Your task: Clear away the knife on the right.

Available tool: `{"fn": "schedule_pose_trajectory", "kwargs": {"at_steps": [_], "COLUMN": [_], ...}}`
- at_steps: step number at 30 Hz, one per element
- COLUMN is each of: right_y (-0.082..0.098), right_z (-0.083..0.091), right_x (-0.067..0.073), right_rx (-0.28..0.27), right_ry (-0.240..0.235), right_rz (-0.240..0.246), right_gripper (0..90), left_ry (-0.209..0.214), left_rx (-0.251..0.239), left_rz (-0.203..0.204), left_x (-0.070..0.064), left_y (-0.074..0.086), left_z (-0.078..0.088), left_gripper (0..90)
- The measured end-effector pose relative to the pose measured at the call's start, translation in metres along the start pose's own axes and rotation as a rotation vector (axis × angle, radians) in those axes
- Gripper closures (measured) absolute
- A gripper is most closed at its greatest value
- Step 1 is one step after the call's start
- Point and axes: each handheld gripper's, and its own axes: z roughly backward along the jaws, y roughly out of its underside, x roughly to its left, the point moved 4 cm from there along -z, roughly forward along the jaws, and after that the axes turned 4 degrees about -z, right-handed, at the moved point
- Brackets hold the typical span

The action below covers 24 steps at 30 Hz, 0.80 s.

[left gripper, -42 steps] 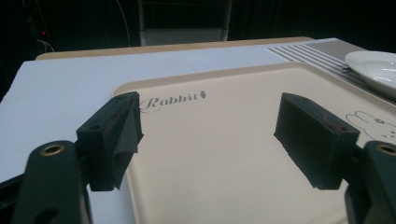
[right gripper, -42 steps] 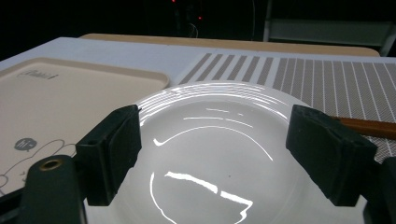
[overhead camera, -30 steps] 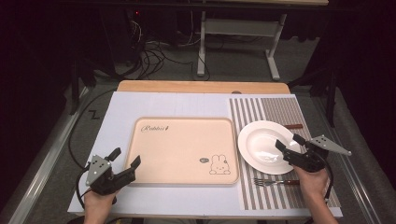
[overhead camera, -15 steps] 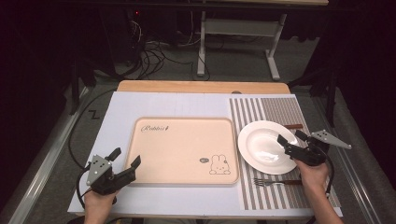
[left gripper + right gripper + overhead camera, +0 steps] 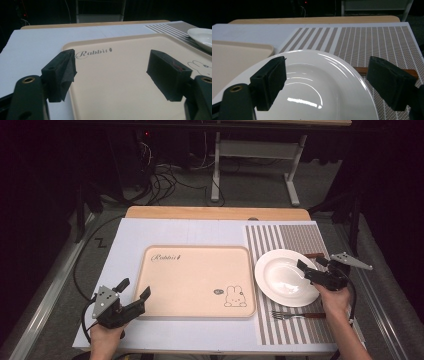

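A white deep plate (image 5: 282,279) sits on a striped placemat (image 5: 300,232), to the right of a beige tray (image 5: 195,280) printed with "Rabbit" and a bunny. My right gripper (image 5: 311,265) is open at the plate's right rim, its jaws pointing left over the plate. In the right gripper view the plate (image 5: 312,82) lies between and below the wide-apart jaws of the right gripper (image 5: 329,80). My left gripper (image 5: 134,288) is open at the tray's front left corner. The left gripper (image 5: 113,72) has its jaws spread above the tray (image 5: 120,100), holding nothing.
A fork (image 5: 295,315) with a brown handle lies on the placemat in front of the plate. Another brown handle (image 5: 314,255) pokes out behind the plate, seen as the brown handle (image 5: 362,70) past the rim. A white mat (image 5: 130,240) covers the table's left part.
My right gripper has shifted a little farther from the person along the plate's right rim, jaws still open. The left gripper, tray and plate have stayed put.
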Motion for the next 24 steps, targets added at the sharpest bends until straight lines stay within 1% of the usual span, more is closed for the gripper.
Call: {"fn": "schedule_pose_trajectory", "kwargs": {"at_steps": [1, 2, 4, 7, 11, 13, 14, 16, 20, 24], "right_y": [0.000, -0.003, -0.006, -0.010, -0.016, -0.020, -0.022, -0.026, -0.030, -0.034], "right_z": [0.000, -0.002, -0.003, -0.007, -0.009, -0.010, -0.010, -0.010, -0.014, -0.018], "right_x": [0.000, -0.001, -0.002, -0.004, -0.008, -0.009, -0.010, -0.012, -0.016, -0.024], "right_rx": [0.000, 0.017, 0.017, 0.036, 0.047, 0.064, 0.075, 0.087, 0.128, 0.171], "right_ry": [0.000, 0.009, 0.009, 0.010, 0.013, -0.004, -0.012, -0.007, 0.005, 0.015], "right_rz": [0.000, 0.012, 0.015, 0.027, 0.040, 0.049, 0.060, 0.073, 0.099, 0.100], "right_gripper": [18.2, 19.0, 20.4, 21.4, 24.3, 24.6, 24.7, 28.1, 28.8, 29.3], "left_ry": [0.000, 0.000, 0.000, -0.001, -0.005, -0.011, -0.016, -0.024, -0.032, -0.031], "left_rx": [0.000, 0.000, 0.001, 0.003, 0.002, 0.002, 0.001, -0.001, 0.000, 0.004], "left_rz": [0.000, 0.001, 0.003, 0.005, 0.009, 0.006, 0.005, 0.008, 0.018, 0.024], "left_x": [0.000, 0.000, 0.000, 0.001, 0.002, 0.002, 0.002, 0.003, 0.004, 0.005], "left_y": [0.000, 0.000, 0.000, 0.000, 0.000, 0.000, 0.000, 0.000, 0.001, 0.001], "left_z": [0.000, 0.000, 0.000, -0.001, -0.001, -0.001, -0.001, -0.001, -0.001, -0.001], "left_gripper": [23.6, 23.6, 23.6, 23.6, 23.6, 23.5, 23.5, 23.4, 23.4, 23.4]}}
